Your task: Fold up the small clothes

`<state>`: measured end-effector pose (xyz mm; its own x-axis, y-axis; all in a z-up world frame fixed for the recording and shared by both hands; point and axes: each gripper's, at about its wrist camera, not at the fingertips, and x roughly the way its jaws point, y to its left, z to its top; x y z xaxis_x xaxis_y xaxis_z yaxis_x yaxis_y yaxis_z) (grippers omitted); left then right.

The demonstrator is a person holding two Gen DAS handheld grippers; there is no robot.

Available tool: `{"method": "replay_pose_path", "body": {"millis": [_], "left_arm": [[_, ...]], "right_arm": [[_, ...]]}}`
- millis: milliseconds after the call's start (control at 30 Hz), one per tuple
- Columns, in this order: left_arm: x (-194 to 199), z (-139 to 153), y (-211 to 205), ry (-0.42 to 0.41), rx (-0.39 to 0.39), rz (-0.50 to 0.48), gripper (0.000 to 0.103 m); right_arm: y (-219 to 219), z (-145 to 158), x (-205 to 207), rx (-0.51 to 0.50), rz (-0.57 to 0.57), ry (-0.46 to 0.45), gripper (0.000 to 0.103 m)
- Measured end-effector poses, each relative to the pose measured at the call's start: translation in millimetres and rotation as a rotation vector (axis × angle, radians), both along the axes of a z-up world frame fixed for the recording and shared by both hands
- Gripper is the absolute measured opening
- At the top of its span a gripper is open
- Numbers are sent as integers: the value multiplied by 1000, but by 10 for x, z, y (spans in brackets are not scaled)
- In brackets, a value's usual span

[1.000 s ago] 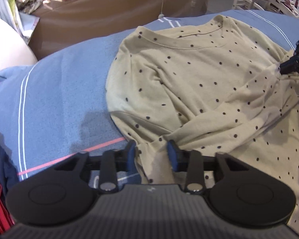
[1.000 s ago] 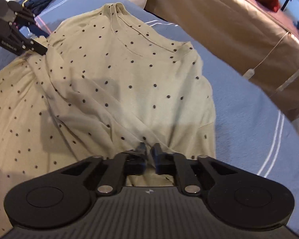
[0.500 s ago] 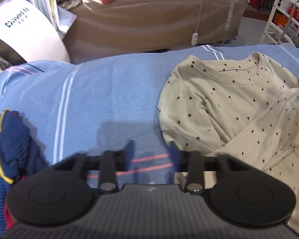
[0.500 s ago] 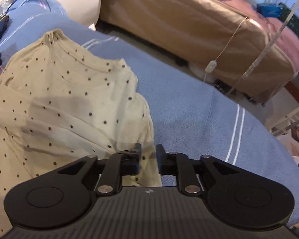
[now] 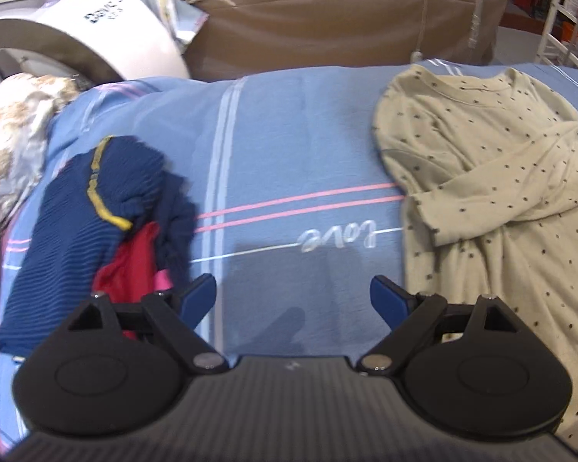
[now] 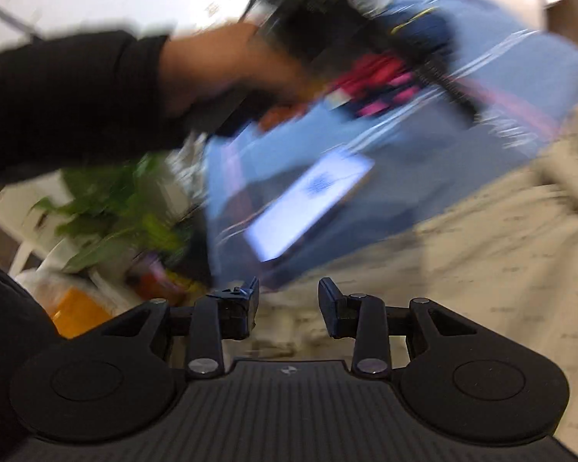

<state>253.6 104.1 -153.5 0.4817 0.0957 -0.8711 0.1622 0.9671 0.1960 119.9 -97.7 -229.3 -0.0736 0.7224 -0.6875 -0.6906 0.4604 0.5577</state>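
A beige dotted shirt [image 5: 493, 177] lies on the blue bedspread [image 5: 289, 146], both sleeves folded across its chest. My left gripper [image 5: 293, 300] hovers over bare bedspread left of the shirt, its jaws opening wide with nothing between them. In the blurred right wrist view my right gripper [image 6: 289, 304] is above the shirt's lower part [image 6: 462, 261], its jaws opening and empty. The person's hand and black sleeve [image 6: 96, 88] holding the left gripper cross the upper left of that view.
A heap of navy, red and pink clothes [image 5: 96, 223] lies left of my left gripper. A lit phone [image 6: 308, 204] rests on the bedspread near the shirt. A brown sofa [image 5: 346, 27], a white appliance [image 5: 77, 38] and a white rack [image 5: 566, 27] stand beyond the bed. A green plant [image 6: 115, 211] is beside the bed.
Both grippers let go of the folded sleeves and opened. My left gripper drew away left of the shirt over bare bedspread. My right gripper swung fast toward the shirt's lower part.
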Motion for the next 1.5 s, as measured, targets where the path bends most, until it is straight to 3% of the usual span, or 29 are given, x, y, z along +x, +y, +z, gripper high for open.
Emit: {"method": "replay_pose_path", "body": {"millis": [67, 233, 267, 300, 333, 400, 467, 633, 733, 833, 933, 1067, 1133, 1267, 1300, 1367, 1400, 1433, 1500], "left_arm": [[-60, 81, 114, -14, 8, 33, 88], [-197, 227, 323, -44, 17, 88, 88], [-216, 246, 347, -49, 18, 97, 88], [-230, 269, 373, -55, 17, 106, 88], [-246, 293, 403, -61, 14, 114, 88], [-269, 357, 458, -81, 23, 131, 88], [-295, 433, 505, -109, 41, 143, 88], [-312, 586, 604, -169, 73, 205, 88], [-284, 612, 513, -183, 36, 202, 88], [-218, 532, 189, -172, -23, 110, 88], [-84, 381, -381, -147, -70, -23, 88], [86, 146, -1204, -104, -133, -197, 88], [124, -4, -1595, -71, -152, -272, 87], [170, -256, -2005, -15, -165, -329, 85], [174, -300, -2048, -8, -157, -332, 84], [190, -373, -2065, 1, -151, -330, 83], [210, -407, -2050, 6, -143, -328, 83], [234, -438, -2037, 12, -124, -326, 83], [273, -523, -2021, 25, -89, -316, 77]], "right_arm": [[415, -115, -151, -42, 107, -4, 60], [832, -344, -382, -208, 183, -79, 55], [851, -351, -397, -213, 196, -78, 45], [862, -349, -359, -206, 194, -57, 19], [852, -341, -302, -194, 175, -26, 7], [789, -265, -129, -141, 121, 14, 6], [721, -120, 97, -132, 56, -41, 6], [224, 359, 1136, -158, -256, -236, 6], [-639, 712, 1754, -165, -615, -295, 6], [-1637, 964, 1826, -226, -931, -339, 6], [-2500, 1037, 1495, -328, -1155, -346, 6], [-3320, 928, 799, -402, -1385, -259, 6], [-3420, 784, 457, -434, -1421, -225, 6], [-3436, 481, 25, -445, -1436, -141, 7], [-3418, 410, -9, -446, -1434, -122, 10], [-3384, 276, -44, -422, -1405, -77, 28], [-3355, 275, -24, -461, -1400, -77, 39], [-3280, 292, -9, -518, -1399, -103, 53], [-3104, 427, -9, -619, -1375, -207, 61]]}}
